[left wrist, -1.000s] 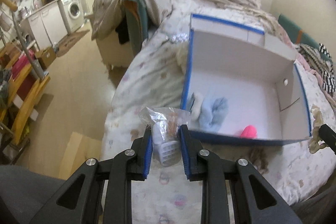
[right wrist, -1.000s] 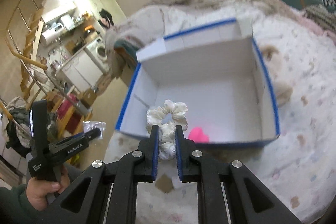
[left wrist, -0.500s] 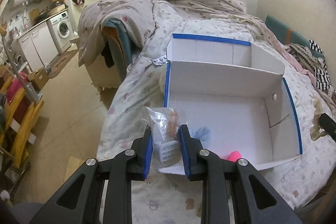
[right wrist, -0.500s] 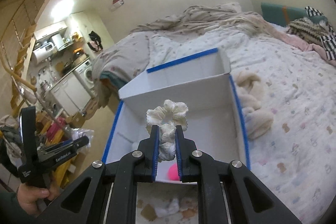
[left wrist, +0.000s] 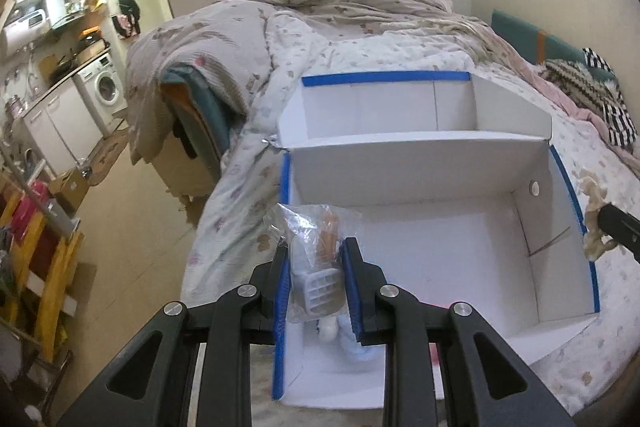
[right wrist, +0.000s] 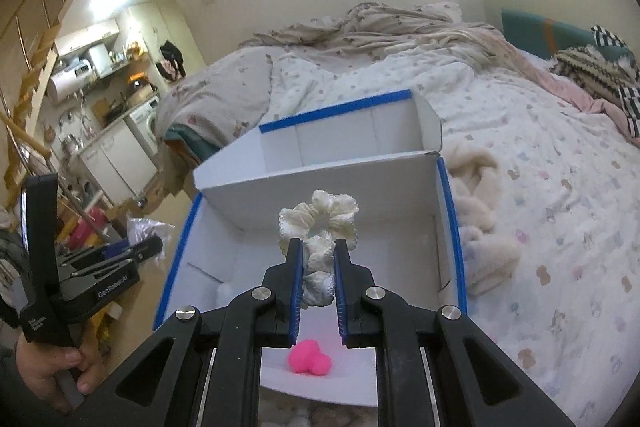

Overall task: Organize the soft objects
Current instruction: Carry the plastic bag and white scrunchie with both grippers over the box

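Over the open white box (right wrist: pixel 450 211) at frame centre, the right gripper (right wrist: pixel 316 259) clenches a cream scrunchie (right wrist: pixel 320 223) and the left gripper (left wrist: pixel 314 267) a clear bag (left wrist: pixel 316 247). A pink toy (right wrist: pixel 310 363) already lies inside; both held items and fluffy cloth (right wrist: pixel 480 219) on the bed (right wrist: pixel 560 187) remain.
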A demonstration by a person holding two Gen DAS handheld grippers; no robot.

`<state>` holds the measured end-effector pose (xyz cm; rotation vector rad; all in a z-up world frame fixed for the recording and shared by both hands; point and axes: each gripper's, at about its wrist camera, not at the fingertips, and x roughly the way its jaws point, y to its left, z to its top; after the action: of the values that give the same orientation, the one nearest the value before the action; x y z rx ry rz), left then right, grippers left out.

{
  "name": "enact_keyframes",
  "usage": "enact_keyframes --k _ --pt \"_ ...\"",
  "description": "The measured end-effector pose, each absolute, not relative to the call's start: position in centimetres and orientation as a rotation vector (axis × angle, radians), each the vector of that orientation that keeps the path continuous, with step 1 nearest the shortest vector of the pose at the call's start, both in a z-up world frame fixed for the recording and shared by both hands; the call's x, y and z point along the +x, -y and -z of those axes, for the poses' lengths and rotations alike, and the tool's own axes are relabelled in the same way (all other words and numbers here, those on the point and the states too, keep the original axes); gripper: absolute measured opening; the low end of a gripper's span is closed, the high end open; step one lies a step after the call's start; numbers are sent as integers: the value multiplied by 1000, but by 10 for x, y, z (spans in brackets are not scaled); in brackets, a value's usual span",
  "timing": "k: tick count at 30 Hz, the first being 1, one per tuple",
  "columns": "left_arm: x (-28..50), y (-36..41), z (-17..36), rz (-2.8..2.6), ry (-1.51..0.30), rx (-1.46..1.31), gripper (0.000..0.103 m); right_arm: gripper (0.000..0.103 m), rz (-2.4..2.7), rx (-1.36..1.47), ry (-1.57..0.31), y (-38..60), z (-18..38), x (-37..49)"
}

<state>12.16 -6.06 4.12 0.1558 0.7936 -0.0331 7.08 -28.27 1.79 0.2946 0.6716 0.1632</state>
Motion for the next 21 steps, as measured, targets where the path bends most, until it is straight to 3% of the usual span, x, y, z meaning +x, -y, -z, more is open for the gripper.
enact_keyframes --k 21 --pt "147 73 18 86 -931 105 22 16 -87 270 -944 270 45 116"
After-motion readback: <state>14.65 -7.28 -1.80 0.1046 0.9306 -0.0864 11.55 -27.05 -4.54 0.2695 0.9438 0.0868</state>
